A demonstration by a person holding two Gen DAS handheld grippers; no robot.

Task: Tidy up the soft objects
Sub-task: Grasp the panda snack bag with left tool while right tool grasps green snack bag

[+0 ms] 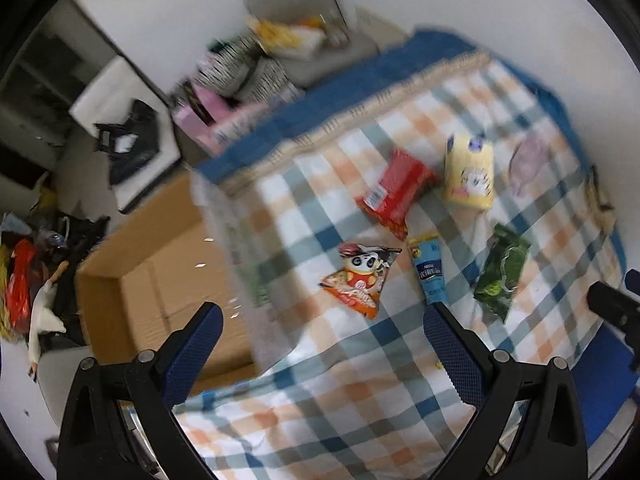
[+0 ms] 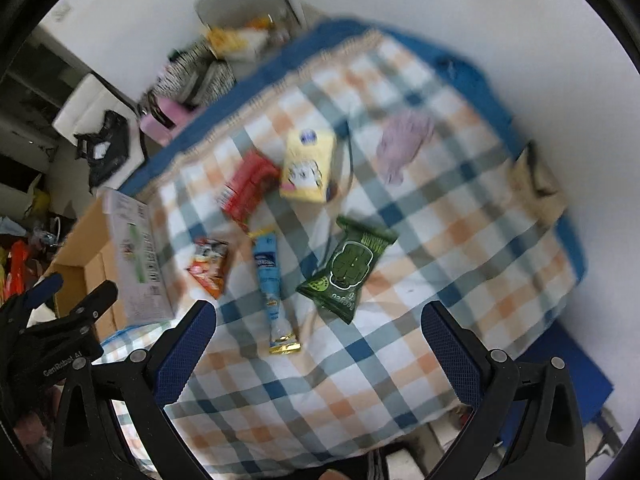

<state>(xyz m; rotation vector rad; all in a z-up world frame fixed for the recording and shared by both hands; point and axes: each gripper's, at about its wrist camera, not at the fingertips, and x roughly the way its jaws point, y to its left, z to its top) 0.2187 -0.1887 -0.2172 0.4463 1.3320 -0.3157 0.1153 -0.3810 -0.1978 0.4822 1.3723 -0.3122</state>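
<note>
1. Both tools are seen spread wide with nothing between the fingers: the left gripper [image 1: 322,328] hangs over the near left corner of the checked cloth [image 1: 360,400], the right gripper [image 2: 320,326] over its near edge.
2. A cardboard box [image 1: 168,264] stands open just off the cloth's left edge; no packet is seen inside, though part of it is hidden.
3. Left to right across the middle of the cloth, the panda snack bag [image 1: 362,276], red packet [image 1: 394,192], blue tube [image 1: 428,268], yellow pack [image 1: 469,172], green pouch [image 1: 502,272] and a pale purple soft item [image 1: 528,164] are all seen lying loose.
4. Nothing is judged sorted yet; every item is left to be gathered.
</note>
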